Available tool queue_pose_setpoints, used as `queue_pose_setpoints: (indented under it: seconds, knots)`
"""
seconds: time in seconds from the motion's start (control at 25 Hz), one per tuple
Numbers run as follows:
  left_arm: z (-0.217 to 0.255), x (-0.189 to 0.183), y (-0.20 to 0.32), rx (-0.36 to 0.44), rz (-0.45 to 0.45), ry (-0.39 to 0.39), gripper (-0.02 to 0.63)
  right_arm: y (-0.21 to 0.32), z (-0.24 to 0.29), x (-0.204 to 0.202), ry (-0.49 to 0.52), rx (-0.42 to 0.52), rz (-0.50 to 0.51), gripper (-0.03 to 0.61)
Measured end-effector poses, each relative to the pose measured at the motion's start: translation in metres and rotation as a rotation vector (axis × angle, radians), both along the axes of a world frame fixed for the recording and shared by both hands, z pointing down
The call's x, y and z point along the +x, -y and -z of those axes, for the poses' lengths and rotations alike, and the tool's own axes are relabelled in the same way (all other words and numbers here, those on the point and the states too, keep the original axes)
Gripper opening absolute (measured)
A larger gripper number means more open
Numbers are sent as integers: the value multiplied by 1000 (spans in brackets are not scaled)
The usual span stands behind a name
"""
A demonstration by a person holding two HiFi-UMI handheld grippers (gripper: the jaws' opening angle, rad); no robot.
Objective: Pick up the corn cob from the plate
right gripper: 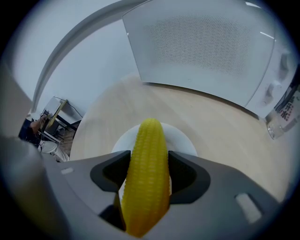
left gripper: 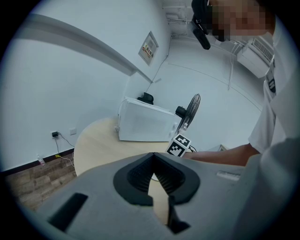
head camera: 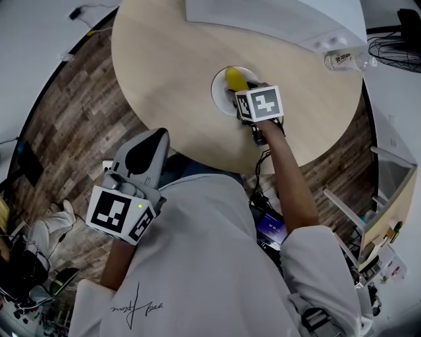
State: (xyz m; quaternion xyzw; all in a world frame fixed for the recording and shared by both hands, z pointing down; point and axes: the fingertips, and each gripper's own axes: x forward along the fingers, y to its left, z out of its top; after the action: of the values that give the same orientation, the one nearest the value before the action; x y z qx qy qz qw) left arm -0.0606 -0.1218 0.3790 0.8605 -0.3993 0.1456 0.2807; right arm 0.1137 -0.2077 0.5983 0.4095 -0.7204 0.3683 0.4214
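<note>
A yellow corn cob point(head camera: 235, 79) point(right gripper: 147, 173) lies lengthwise between the jaws of my right gripper point(head camera: 238, 91) point(right gripper: 147, 164), over a small white plate point(head camera: 219, 90) point(right gripper: 182, 137) on the round wooden table point(head camera: 164, 85). Both pads press its sides, so the gripper is shut on it. I cannot tell whether the cob still touches the plate. My left gripper point(head camera: 156, 137) point(left gripper: 153, 161) is held low by my body, off the table's near edge, shut and holding nothing. Its view shows the right gripper's marker cube point(left gripper: 180, 145) across the table.
A white microwave point(head camera: 276, 16) point(right gripper: 206, 51) point(left gripper: 147, 123) stands at the table's far side. A plastic bottle point(head camera: 342, 59) point(right gripper: 281, 115) lies to its right. A floor fan point(head camera: 395, 46) point(left gripper: 190, 110) stands beyond the table, with shelving and clutter on the floor around.
</note>
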Motion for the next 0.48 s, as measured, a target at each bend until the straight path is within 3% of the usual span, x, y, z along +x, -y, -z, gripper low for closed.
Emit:
queue_pose_setpoints:
  seconds: [0.48]
  knots:
    - [5, -5, -1, 14, 1, -5, -6, -2, 8, -1, 10, 9, -15, 266]
